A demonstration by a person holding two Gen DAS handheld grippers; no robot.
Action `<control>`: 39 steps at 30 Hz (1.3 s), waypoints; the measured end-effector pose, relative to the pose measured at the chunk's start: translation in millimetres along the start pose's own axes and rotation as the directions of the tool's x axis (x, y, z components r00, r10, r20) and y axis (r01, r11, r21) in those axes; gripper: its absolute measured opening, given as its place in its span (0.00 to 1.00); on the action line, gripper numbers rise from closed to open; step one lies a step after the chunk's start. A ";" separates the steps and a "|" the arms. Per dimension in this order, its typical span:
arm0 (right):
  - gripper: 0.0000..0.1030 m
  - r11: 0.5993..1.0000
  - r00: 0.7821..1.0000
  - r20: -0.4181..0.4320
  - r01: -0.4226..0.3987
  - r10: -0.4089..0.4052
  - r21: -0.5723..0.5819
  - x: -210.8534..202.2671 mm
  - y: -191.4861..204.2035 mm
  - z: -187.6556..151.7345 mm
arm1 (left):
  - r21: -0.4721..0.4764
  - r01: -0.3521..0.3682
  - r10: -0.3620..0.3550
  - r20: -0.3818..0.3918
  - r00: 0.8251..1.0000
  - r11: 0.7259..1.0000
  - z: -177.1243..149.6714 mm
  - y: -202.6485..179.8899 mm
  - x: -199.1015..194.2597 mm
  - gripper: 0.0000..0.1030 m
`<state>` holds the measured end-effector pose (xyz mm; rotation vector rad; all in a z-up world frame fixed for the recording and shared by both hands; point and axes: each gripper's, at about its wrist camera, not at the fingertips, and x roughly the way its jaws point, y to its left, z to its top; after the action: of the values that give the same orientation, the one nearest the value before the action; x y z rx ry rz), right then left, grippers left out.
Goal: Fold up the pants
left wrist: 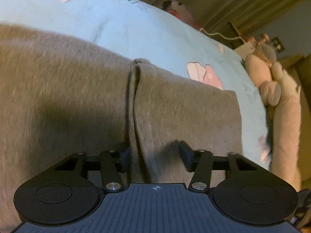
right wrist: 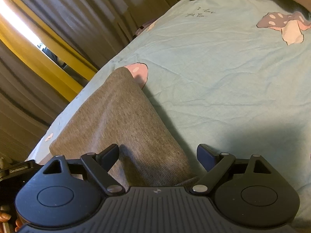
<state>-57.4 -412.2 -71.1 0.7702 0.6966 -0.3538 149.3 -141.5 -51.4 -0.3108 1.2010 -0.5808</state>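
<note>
Grey pants (left wrist: 73,89) lie spread on a light blue bedsheet (left wrist: 108,23). In the left wrist view a raised fold (left wrist: 136,104) runs down the cloth into my left gripper (left wrist: 153,153). Its jaws stand partly apart astride that fold; the left pad looks to touch it and a dark gap shows at the right pad. In the right wrist view a narrow stretch of the pants (right wrist: 120,116) reaches away toward the bed's edge. My right gripper (right wrist: 158,155) is wide open just over its near end, holding nothing.
A pink plush toy (left wrist: 278,97) lies at the right edge of the bed. The bedsheet (right wrist: 223,77) carries mushroom prints (right wrist: 285,25). Grey and yellow curtains (right wrist: 48,44) hang beyond the far side. A person's fingers (right wrist: 5,217) show at the lower left.
</note>
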 end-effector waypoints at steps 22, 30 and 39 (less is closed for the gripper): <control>0.91 0.985 0.979 0.106 -0.174 0.175 -0.021 -14.8 1.4 -2.2 | -0.060 0.072 -0.067 0.096 0.993 0.996 20.5 4.6 -51.1 0.16; 0.92 0.981 0.981 0.078 -0.170 0.178 -0.090 -10.0 13.9 -2.5 | -0.133 -0.054 0.070 0.115 0.991 0.990 26.6 60.4 -92.0 0.18; 0.92 0.983 0.991 0.019 -0.129 0.132 -0.134 -1.5 22.0 -8.1 | -0.151 -0.148 0.174 0.177 0.969 0.977 -11.5 82.0 -116.5 0.63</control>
<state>-50.4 -391.2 -62.9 0.6799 0.6334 -0.1967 131.5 -6.9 -6.9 -0.3724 1.0723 -0.3198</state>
